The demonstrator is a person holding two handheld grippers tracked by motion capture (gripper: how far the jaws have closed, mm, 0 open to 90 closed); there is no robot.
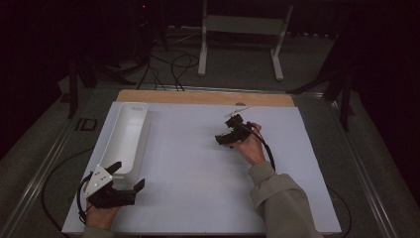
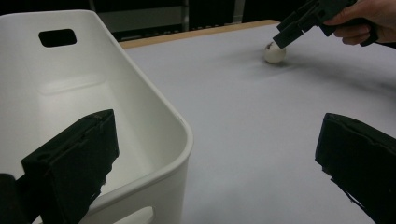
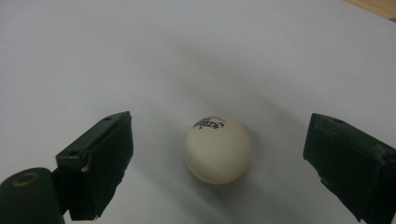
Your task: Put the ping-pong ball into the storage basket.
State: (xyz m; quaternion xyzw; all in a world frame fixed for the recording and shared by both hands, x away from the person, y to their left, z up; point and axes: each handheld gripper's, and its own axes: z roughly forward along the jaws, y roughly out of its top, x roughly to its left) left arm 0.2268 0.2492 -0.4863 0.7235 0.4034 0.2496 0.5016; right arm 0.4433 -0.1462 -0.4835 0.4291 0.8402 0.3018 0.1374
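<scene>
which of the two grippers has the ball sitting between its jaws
The right gripper: the white ball lies on the table between its open jaws, untouched. The left gripper straddles the near end of the white bin instead.

Small dark printed logo with a red mark on the upper face of the white ball [image 3: 218,149], toward twelve o'clock in the right gripper view; letters too blurred to read. Faint dark speck on the same ball in the left gripper view, illegible. No other readable text, numbers or signs anywhere.
</scene>
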